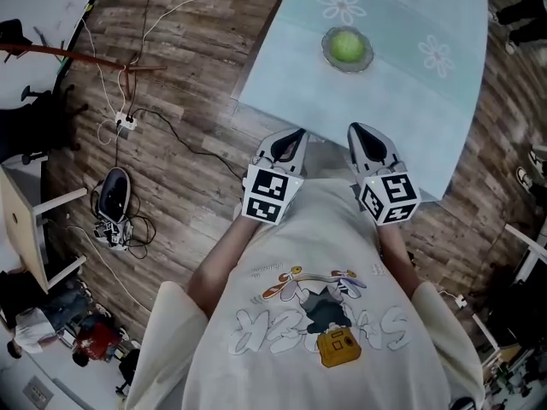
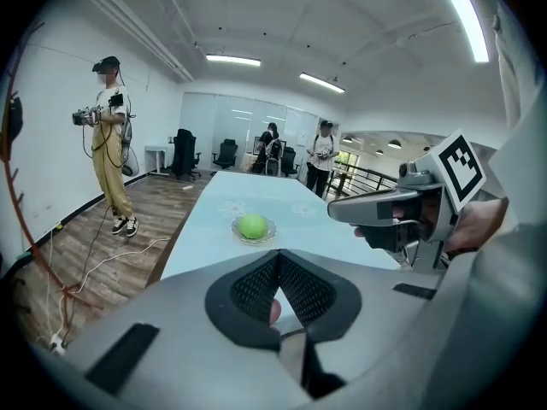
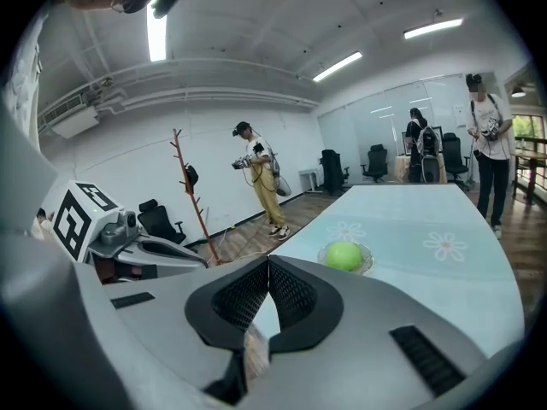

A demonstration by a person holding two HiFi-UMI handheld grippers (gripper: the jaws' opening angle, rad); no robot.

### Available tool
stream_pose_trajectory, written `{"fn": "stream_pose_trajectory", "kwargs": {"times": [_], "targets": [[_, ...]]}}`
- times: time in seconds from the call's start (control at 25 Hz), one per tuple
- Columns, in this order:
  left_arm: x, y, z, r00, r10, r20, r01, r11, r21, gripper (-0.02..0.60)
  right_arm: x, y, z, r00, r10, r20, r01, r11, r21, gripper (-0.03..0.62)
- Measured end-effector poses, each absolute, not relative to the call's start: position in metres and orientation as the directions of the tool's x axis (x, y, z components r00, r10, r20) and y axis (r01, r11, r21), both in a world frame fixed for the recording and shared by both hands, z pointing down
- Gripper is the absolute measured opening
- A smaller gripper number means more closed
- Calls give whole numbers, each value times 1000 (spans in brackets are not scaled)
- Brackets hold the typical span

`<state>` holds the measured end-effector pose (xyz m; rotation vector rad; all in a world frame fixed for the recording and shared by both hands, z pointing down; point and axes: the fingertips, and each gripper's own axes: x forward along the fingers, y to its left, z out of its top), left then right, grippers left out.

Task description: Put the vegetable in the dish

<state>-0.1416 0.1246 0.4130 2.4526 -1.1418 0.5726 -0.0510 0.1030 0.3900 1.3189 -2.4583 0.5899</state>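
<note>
Bright, even light from ceiling strips (image 2: 233, 60) — fisheye bending at edges, perhaps slight softness up close.

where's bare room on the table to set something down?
Almost all of the table is bare. Free: the wide band between the dish and the near edge; the strip from the dish to the left edge; the right side around the flower print. The only taken spot is the dish, holding the green vegetable.

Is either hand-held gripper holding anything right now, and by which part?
Nothing is held. The left hand-held gripper and the right hand-held gripper both have jaws shut on nothing; the green vegetable lies in the dish, apart from both.
</note>
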Motion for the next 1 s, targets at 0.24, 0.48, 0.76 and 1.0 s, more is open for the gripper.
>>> {"fn": "stream_pose_trajectory", "kwargs": {"times": [0.24,0.48,0.76,1.0], "targets": [[-148,154,420,613,-613,498,-768,-610,195,6,-69,137,394,-542,-714,444,-837,503,-213,21],[-151,178,415,641,-596,484,-739,-648,181,6,-82,161,397,-542,-707,454,-837,502,-216,21],[-156,170,415,639,-601,480,-740,-650,173,6,-88,157,398,-545,-704,455,-835,507,-214,21],[-162,172,416,634,-599,489,-746,-639,185,8,-94,156,394,-557,-694,456,-827,514,-228,21]]}}
